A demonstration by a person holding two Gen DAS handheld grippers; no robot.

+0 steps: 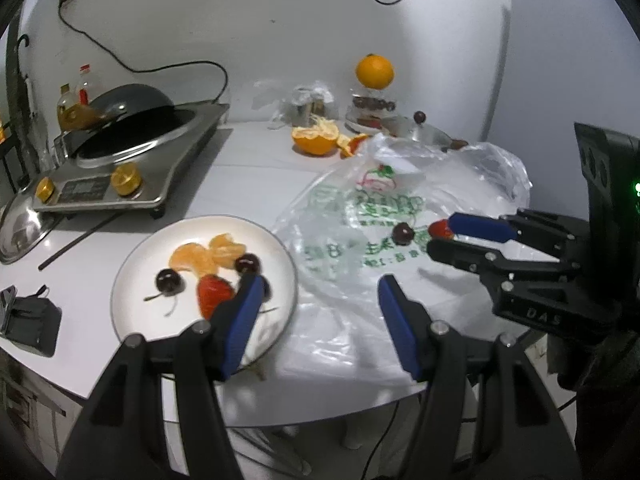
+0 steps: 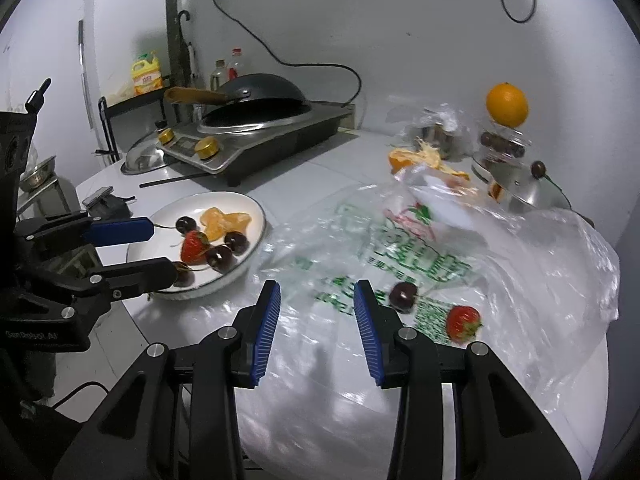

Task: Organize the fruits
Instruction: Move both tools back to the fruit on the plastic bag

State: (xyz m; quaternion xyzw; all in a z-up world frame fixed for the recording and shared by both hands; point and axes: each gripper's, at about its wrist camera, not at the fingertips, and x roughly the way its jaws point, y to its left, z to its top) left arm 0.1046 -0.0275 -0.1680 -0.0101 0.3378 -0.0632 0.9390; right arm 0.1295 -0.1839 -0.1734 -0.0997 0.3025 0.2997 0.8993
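I am holding both tongs, left (image 1: 320,292) and right (image 2: 316,300), apart and empty; a glossy round cherry (image 2: 403,297) and strawberry (image 2: 463,323) are lying on crinkled plastic bag (image 2: 520,264) right of center.

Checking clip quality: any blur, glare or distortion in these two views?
Left wrist: strong fisheye bend with dark corners, the plate glares white, fruit softly blurred. Right wrist: same bend, the bag is smeared and shiny, the strawberry on it blurred; the wok reads fairly sharp.
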